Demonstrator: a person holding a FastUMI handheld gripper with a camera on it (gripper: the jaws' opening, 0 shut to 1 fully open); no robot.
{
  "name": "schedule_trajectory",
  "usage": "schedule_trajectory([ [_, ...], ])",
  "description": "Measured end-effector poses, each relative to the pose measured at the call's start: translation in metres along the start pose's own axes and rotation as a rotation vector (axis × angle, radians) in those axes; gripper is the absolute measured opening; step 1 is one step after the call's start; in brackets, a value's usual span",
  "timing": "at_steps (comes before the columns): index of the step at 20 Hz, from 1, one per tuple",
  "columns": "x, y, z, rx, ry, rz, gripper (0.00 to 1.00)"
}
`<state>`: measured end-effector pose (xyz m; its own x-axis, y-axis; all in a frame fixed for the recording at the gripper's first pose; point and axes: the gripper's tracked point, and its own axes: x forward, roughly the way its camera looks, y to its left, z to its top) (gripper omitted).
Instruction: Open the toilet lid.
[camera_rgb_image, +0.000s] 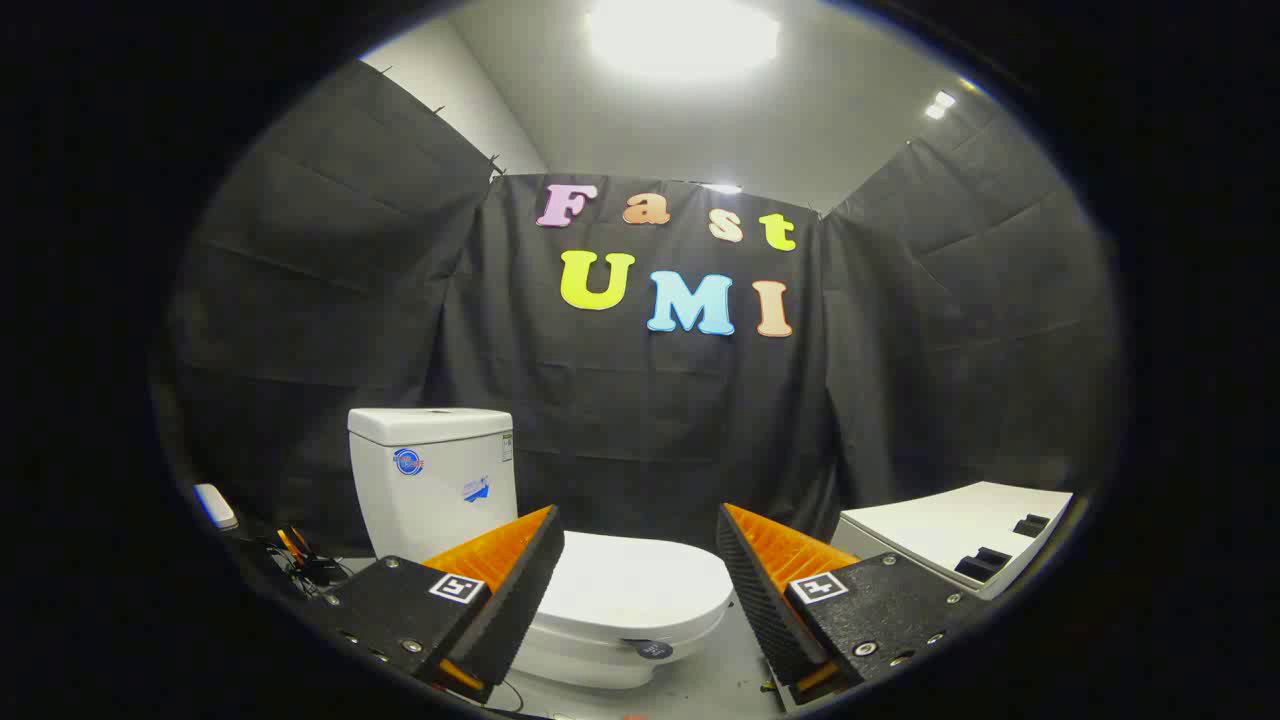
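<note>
White toilet lid (640, 585), white tank (432, 470) behind it with blue sticker (408, 462); white slab (955, 535) right of toilet, black cloth wall (650, 430).

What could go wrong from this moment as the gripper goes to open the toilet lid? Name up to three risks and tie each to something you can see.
1. The lid lies flat and shut on the bowl, so the fingers may slide over its smooth top.
2. The open gripper sits above the lid, not at its front edge, so a straight push could press down instead of lifting.
3. The tank stands right behind, so a fast swing could bang the lid against it.
</note>
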<state>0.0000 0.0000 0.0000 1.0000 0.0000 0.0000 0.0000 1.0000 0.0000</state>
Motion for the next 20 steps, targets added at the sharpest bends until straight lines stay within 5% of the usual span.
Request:
schedule_trajectory([
  [20,0.007,-0.007,0.008,0.034,-0.033,-0.014,0.95],
])
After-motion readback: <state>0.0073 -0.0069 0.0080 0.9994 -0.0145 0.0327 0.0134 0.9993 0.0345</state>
